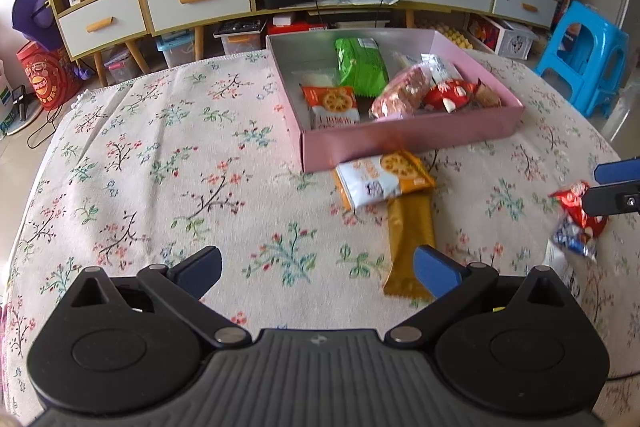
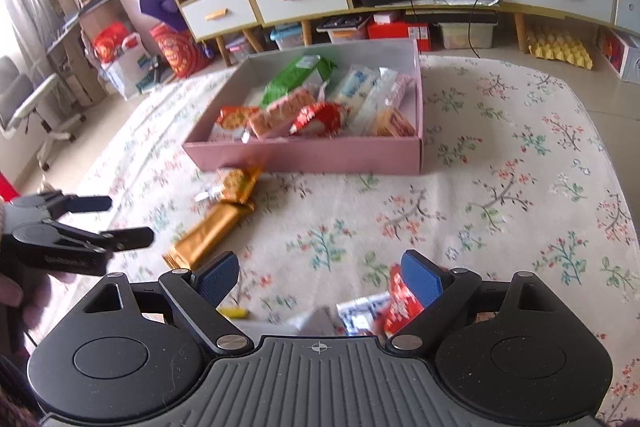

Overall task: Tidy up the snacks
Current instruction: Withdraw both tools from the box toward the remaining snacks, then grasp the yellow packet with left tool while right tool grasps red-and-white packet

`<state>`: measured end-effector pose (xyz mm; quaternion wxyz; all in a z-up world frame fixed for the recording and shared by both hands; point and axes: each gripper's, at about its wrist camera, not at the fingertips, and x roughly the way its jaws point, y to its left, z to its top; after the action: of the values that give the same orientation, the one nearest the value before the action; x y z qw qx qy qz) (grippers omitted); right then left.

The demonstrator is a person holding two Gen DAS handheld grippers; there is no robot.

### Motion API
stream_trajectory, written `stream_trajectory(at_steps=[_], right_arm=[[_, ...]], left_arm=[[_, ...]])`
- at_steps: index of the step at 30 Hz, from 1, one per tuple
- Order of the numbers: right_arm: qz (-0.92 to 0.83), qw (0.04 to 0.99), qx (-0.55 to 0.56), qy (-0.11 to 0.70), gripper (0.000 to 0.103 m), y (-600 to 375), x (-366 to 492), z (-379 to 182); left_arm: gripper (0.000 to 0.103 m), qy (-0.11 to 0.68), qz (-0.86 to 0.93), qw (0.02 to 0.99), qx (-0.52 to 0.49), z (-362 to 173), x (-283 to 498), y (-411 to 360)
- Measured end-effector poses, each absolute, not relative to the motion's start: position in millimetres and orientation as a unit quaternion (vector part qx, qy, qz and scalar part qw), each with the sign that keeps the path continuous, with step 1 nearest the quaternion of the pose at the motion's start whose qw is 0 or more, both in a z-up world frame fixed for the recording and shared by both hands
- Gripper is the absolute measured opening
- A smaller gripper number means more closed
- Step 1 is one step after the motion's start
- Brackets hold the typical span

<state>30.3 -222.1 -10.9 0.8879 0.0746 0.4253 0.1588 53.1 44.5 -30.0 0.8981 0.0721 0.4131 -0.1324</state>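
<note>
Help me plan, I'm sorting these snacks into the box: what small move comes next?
Probably lower the open right tool onto the red packet beside its pad and close; it still lies on the cloth outside the pink box.

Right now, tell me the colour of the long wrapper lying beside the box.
Gold: the long wrapper is plain metallic gold, clearest in the left wrist view.

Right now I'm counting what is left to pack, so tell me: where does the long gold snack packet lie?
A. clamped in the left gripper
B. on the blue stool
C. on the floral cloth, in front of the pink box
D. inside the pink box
C: the gold packet lies flat on the floral cloth, in front of the pink box, its far end under an orange cracker packet, with no gripper on it.
</note>
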Motion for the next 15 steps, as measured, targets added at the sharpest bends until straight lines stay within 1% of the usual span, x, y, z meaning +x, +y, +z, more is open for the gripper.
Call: stream_trajectory(at_steps=[6,15], right_arm=[[0.154,0.891,0.029,0.426,0.090,-224,16,-16],[0.157,0.880,0.011,0.448,0.090,-233,3,-26]], left_arm=[[0.103,0.423,-0.153,0.889,0.080,-35,42,44],[0.102,0.441,-0.230,0.863,0.090,-41,21,15]])
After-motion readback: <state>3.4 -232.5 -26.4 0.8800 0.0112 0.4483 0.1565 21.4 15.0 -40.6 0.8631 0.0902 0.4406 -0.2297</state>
